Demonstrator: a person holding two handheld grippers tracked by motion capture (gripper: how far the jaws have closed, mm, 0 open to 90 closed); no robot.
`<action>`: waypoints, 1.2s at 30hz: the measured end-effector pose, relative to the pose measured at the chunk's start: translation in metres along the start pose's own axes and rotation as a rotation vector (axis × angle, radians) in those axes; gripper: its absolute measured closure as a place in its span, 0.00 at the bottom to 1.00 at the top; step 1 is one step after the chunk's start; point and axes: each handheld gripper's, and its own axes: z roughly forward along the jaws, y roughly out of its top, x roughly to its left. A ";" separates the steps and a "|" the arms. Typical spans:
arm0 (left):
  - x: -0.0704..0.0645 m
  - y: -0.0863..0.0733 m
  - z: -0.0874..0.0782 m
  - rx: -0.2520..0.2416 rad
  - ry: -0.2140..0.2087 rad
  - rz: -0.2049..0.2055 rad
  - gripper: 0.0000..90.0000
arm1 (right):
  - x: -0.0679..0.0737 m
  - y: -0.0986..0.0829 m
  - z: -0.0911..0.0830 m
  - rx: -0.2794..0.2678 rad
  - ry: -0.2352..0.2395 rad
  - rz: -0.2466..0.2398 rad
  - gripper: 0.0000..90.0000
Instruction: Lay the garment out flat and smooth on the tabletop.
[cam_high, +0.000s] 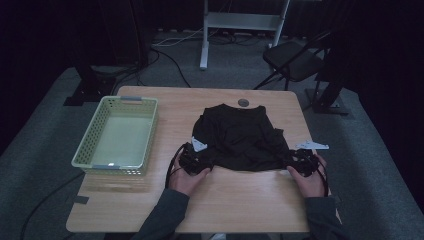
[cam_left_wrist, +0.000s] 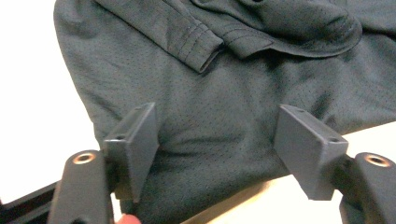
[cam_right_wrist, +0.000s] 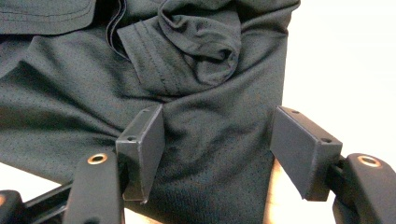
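Currently the basket (cam_high: 118, 138) at table (cam_high: 240, 205) left holds nothing I can make out. Black shirt (cam_high: 240, 136) lies mid-table, folded, sleeves tucked on top. Left gripper (cam_high: 194, 161) and right gripper (cam_high: 301, 161) sit at its near corners, jaws spread over the fabric, nothing pinched. Shirt's far edge cut off in both gripper views

High view dim and underexposed; surroundings lost in near-black, colours muted. Both gripper views far brighter: counter (cam_left_wrist: 28, 116) blown out to white glare beside the dark garment (cam_left_wrist: 224, 116), whose mesh weave is rendered sharply. Nearest claw parts slightly softened.
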 end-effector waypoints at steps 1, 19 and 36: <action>0.000 0.000 -0.001 0.003 0.001 0.002 0.36 | 0.000 0.000 0.000 0.000 0.000 0.000 0.39; 0.003 0.014 -0.018 -0.001 0.038 0.016 0.63 | 0.000 0.000 0.000 0.000 0.003 0.003 0.39; 0.017 0.033 -0.001 -0.008 0.024 -0.017 0.66 | 0.000 0.000 0.000 -0.001 0.003 0.003 0.39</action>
